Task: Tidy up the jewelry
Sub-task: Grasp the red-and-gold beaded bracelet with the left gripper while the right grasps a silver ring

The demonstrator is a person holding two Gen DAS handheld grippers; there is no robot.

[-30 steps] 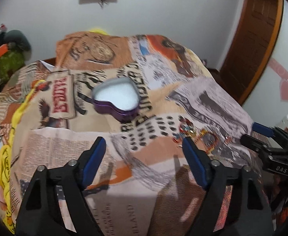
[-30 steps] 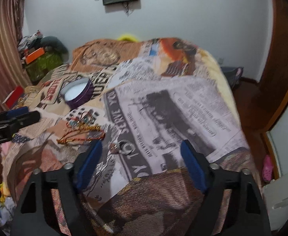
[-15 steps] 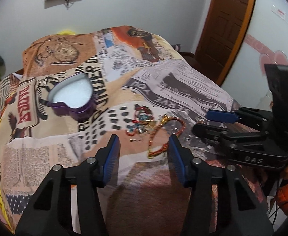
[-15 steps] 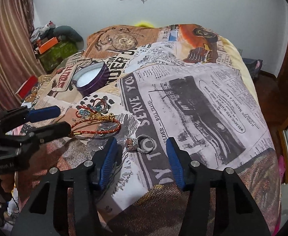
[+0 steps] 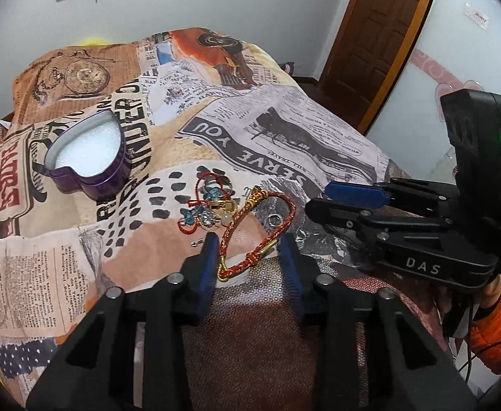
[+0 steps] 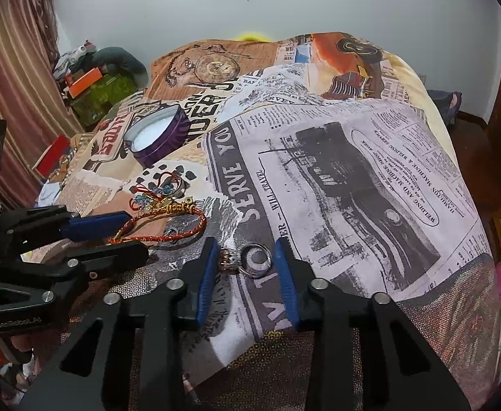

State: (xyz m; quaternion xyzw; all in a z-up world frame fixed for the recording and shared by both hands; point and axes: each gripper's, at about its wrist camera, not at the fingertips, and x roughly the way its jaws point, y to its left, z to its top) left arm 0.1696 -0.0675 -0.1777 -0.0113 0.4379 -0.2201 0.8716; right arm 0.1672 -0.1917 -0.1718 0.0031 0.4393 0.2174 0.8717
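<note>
L gripper [image 5: 248,251] jaws closing, not clamped: bracelet [image 5: 255,231] tail between pads, long axis running away from me. R gripper [image 6: 245,257] closing round ring [image 6: 255,260], near bed's front edge. Tin [image 5: 87,156] far-left, so L is nearer.

both claws: matte black frames, blue pads on the fingers, round silver screws at the pivots. right claw [image 5: 322,202] body lettered "das" in white, green led lit on its upright housing. orange sleeve [image 5: 497,342] behind it, thin black cable alongside.
</note>
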